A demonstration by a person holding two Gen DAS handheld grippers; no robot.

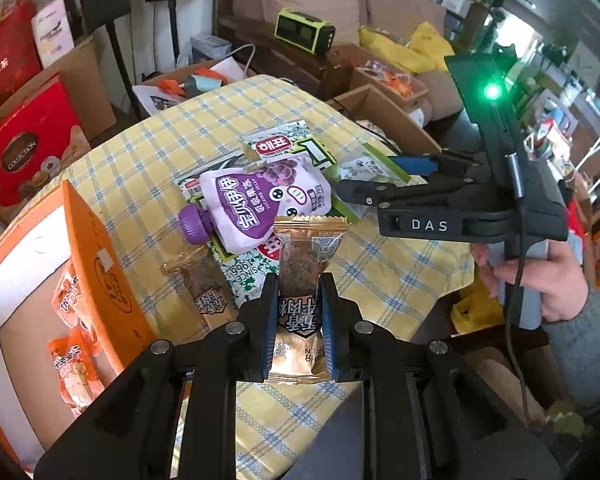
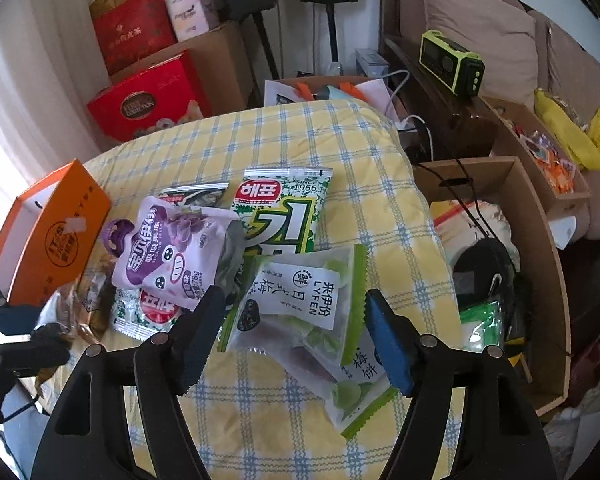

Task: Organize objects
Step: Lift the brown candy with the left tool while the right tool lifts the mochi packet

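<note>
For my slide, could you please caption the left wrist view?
Left gripper shut on gold snack bar above checked tablecloth, orange box alongside.

Black tongs (image 1: 298, 320) with blue pads, silver screws, white "DAS" lettering; grey-sleeved bare hand (image 1: 540, 280).

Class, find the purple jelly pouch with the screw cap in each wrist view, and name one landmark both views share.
Left wrist view: purple jelly pouch lies centre, beyond the left gripper.
Right wrist view: the pouch lies left of centre.
Shared landmark: the orange box, left of it in both.
</note>
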